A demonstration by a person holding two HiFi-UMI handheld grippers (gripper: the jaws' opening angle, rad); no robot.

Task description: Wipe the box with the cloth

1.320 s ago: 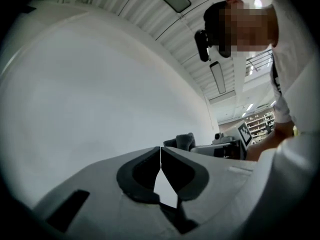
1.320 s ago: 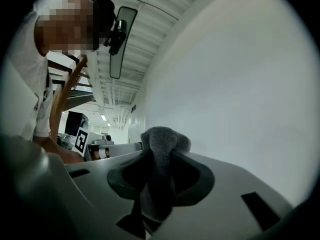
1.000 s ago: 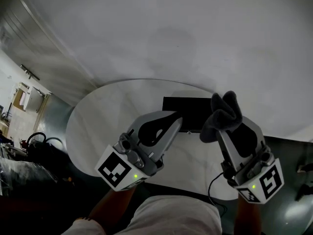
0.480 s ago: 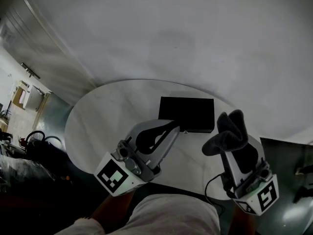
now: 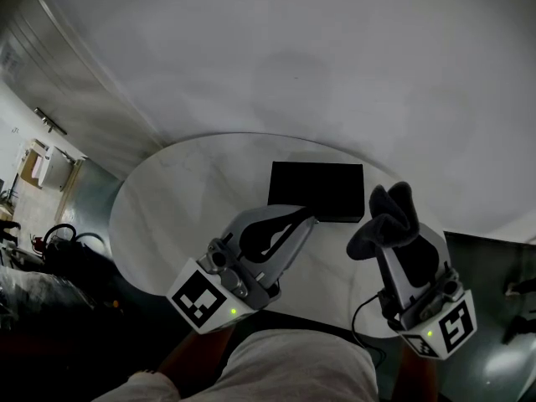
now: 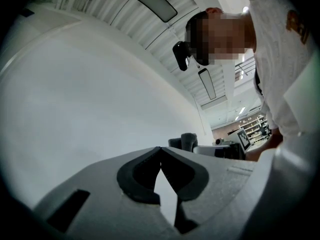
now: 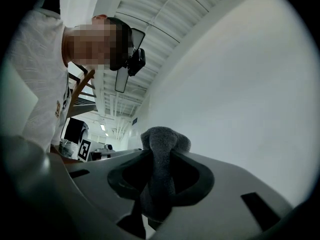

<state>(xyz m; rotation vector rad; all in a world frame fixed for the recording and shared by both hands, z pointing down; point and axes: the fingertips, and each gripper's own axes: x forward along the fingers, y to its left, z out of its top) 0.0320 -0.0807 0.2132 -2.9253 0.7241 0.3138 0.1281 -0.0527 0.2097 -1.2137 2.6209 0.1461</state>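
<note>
Head view looks steeply down on a round white table [image 5: 180, 195] with a flat black box [image 5: 316, 191] lying on its far half, lid side up and nothing resting on it. The right gripper [image 5: 383, 239] is clamped on a dark grey cloth [image 5: 387, 218], which stands bunched upright above its jaws, just beside the box's near right corner. The right gripper view confirms that grasp: a fold of cloth is pinched between the two pads and bulges out past the tips. From above, the cloth seems to sit beside the box and not on its top, though whether it brushes the edge cannot be told. The left gripper [image 5: 308, 219] has its jaws closed together with nothing between them, as the left gripper view shows, and its tip lies just at the near edge of the box, perhaps ready to steady it; contact cannot be made out. As a judgement, the cloth is in hand and brought up to the box, so the fetching is done. The wiping itself seems to remain: the cloth must be laid on the black top and drawn across it, and the dark surface gives no sign of how much has been cleaned.
</note>
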